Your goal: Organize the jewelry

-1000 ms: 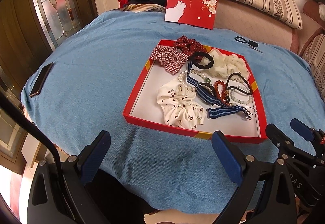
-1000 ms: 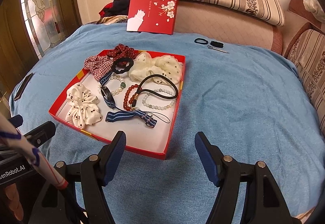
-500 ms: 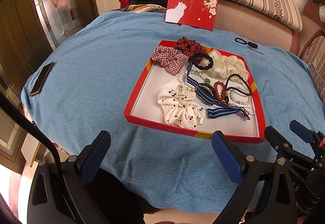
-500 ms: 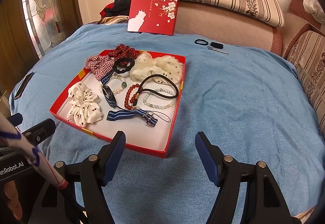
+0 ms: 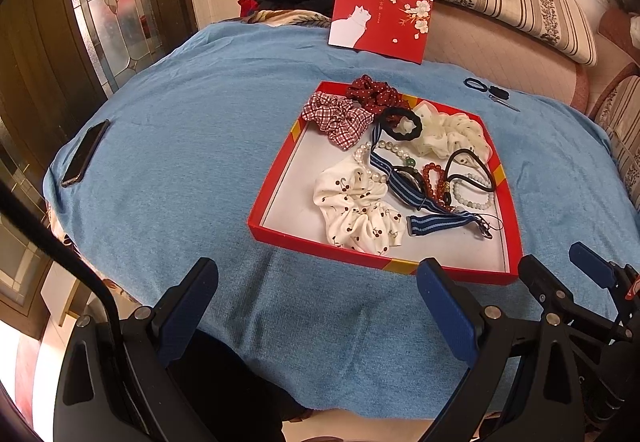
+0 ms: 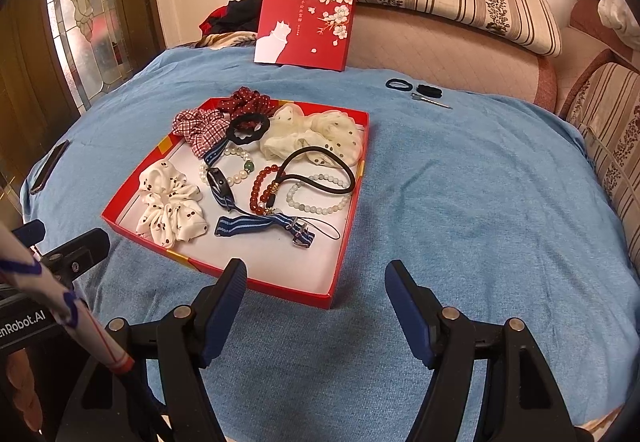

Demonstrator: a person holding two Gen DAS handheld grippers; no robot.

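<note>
A red tray (image 5: 280,234) (image 6: 340,254) sits on the blue cloth and holds scrunchies, bead bracelets and straps. Among them are a white cherry-print scrunchie (image 5: 356,205) (image 6: 168,201), a red bead bracelet (image 6: 262,185), a pearl bracelet (image 6: 236,165), a pale bead bracelet (image 6: 320,197) and a blue striped watch strap (image 5: 440,222) (image 6: 256,224). My left gripper (image 5: 316,292) is open and empty, just short of the tray's near edge. My right gripper (image 6: 316,292) is open and empty, above the tray's near right corner.
The red lid with a white cat (image 5: 382,13) (image 6: 306,25) leans at the back. Two black hair ties and a clip (image 6: 420,91) lie on the cloth at the far right. A phone (image 5: 84,153) lies at the left edge. A striped sofa stands behind.
Both grippers have moved slightly forward toward the tray. Both stay open, and nothing in the tray has moved.
</note>
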